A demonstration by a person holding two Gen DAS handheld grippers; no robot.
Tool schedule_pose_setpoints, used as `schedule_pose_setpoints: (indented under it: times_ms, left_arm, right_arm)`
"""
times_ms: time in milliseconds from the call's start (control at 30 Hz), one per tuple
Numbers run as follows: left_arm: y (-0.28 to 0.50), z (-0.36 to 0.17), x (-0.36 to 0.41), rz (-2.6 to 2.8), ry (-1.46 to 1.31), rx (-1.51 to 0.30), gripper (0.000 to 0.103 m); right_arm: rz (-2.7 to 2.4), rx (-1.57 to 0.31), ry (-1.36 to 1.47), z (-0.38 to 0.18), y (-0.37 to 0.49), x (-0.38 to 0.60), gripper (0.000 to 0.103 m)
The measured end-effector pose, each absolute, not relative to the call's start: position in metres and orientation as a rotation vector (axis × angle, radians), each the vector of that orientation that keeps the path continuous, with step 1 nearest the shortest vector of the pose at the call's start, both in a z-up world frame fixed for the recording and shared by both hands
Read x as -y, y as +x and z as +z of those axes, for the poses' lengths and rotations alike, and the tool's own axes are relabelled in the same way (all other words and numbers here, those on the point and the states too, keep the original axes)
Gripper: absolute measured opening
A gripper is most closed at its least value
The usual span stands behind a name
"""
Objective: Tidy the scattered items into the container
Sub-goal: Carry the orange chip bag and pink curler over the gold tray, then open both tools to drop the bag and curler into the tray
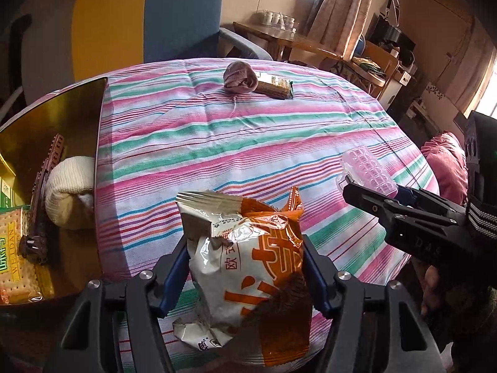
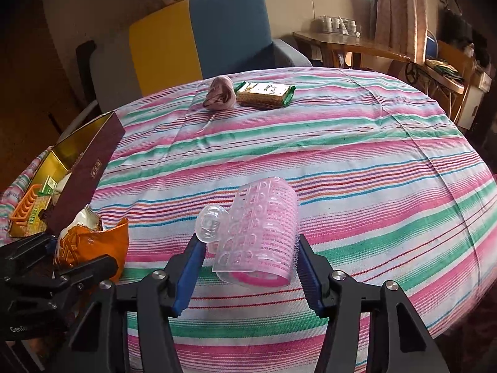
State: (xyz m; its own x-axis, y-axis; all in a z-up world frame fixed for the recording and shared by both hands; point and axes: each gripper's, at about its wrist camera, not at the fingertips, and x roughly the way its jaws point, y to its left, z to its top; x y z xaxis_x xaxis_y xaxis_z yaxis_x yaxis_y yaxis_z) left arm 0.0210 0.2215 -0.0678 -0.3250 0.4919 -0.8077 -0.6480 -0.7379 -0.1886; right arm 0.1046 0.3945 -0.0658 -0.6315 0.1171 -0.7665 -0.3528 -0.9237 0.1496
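Observation:
My left gripper (image 1: 247, 267) is shut on an orange and white snack bag (image 1: 248, 264), held above the table's near edge, right of the gold-lined box (image 1: 62, 108). My right gripper (image 2: 248, 264) is shut on a pink hair roller (image 2: 261, 233) with a clear clip, held above the striped cloth. The roller (image 1: 369, 168) and right gripper (image 1: 372, 192) also show at the right of the left wrist view. The bag (image 2: 93, 239) and box (image 2: 87, 161) show at the left of the right wrist view. A rolled pink sock (image 1: 240, 77) and a green cracker packet (image 1: 275, 85) lie at the far side.
The box holds a cream sock (image 1: 70, 192), a brown comb (image 1: 43, 192), cracker packets (image 1: 15, 267) and an orange rack (image 2: 26, 208). A yellow and blue chair (image 1: 146, 21) stands behind the table. A wooden side table (image 1: 295, 37) stands at the back right.

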Motion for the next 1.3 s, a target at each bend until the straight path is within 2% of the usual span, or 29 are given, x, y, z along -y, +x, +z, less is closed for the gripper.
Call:
schedule_pose_setpoints:
  times_ms: [333, 667, 967, 1300]
  left_arm:
    - [0.005, -0.021, -0.164, 2.234, -1.119, -0.038, 0.067]
    - [-0.041, -0.002, -0.072, 2.481, -1.119, 0.098, 0.067]
    - [-0.086, -0.021, -0.026, 2.598, -1.204, 0.118, 0.067]
    - [-0.108, -0.038, -0.012, 2.610, -1.255, 0.125, 0.067]
  right_arm:
    - [2.773, -0.421, -1.133, -0.024, 0.062, -0.361, 0.058]
    - [3.051, -0.370, -1.157, 0.007, -0.010, -0.270, 0.058]
    - [3.108, -0.298, -1.319, -0.011, -0.067, -0.202, 0.058]
    - [3.045, -0.276, -1.494, -0.045, -0.102, -0.180, 0.060]
